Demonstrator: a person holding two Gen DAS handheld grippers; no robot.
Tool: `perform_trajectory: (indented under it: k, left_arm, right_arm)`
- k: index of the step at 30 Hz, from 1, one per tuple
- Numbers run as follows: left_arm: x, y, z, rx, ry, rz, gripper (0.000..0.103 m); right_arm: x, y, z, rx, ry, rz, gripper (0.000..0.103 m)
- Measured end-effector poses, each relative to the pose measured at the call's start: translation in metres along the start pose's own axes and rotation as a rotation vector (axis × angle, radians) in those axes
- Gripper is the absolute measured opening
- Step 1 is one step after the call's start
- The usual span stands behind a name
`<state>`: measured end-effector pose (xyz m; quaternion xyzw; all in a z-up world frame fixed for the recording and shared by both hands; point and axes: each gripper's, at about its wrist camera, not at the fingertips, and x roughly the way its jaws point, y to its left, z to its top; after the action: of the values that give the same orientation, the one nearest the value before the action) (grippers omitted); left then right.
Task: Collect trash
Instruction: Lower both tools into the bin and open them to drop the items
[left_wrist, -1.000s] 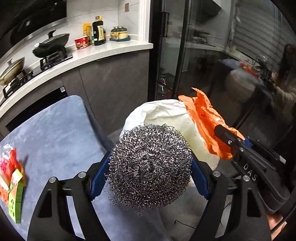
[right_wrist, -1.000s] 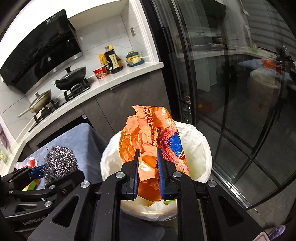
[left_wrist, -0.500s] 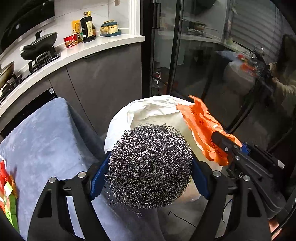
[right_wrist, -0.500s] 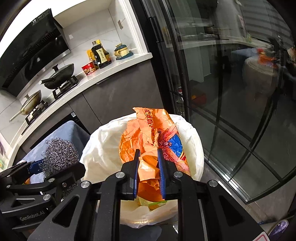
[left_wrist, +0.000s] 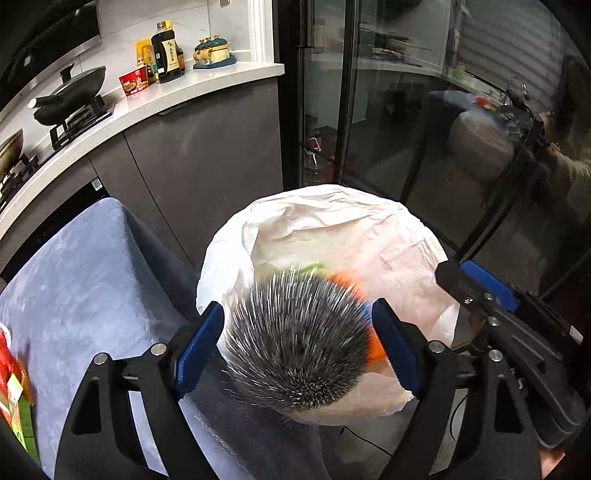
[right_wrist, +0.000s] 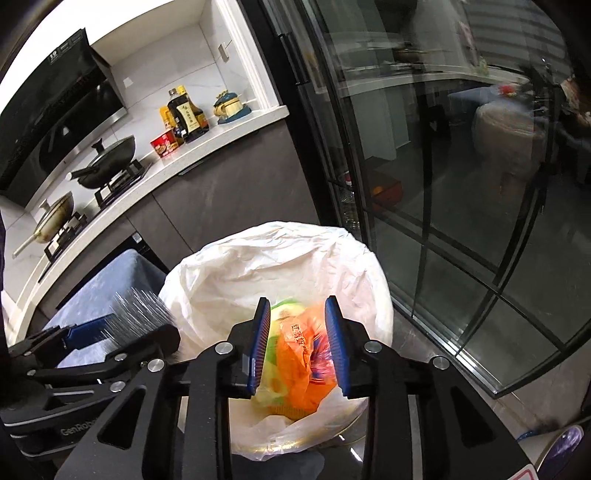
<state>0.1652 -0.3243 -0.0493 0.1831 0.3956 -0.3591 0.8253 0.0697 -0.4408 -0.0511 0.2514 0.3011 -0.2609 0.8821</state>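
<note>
Dropping steel-wool scourer (left_wrist: 295, 343) from opening left tool (left_wrist: 297, 343) | right tool (right_wrist: 297, 347) opening, orange wrapper (right_wrist: 303, 358) freed | risk: scourer catches bin-liner rim (left_wrist: 221, 266), lands outside.

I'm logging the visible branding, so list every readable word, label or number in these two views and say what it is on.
"GenRobo", cut off at the frame edge: on the left gripper body, right wrist view.
Range hood badge: too small to read.
Orange wrapper in the trash bag: red print, blurred.
Dark sauce bottle label: too small.
Red cup: print unreadable.
</note>
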Motion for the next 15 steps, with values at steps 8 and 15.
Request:
perform_trajectory:
  k: [8,15]
  left_arm:
    - [-0.007,0.003,0.007,-0.015,-0.025,0.015,0.092]
    - [-0.021,0.011,0.005,-0.058,-0.039,0.011,0.092]
  right_arm:
    - [-0.018,-0.006,0.0,0.019,-0.038,-0.013,0.036]
    - [-0.033,0.002,0.001,0.003,-0.061,0.0,0.037]
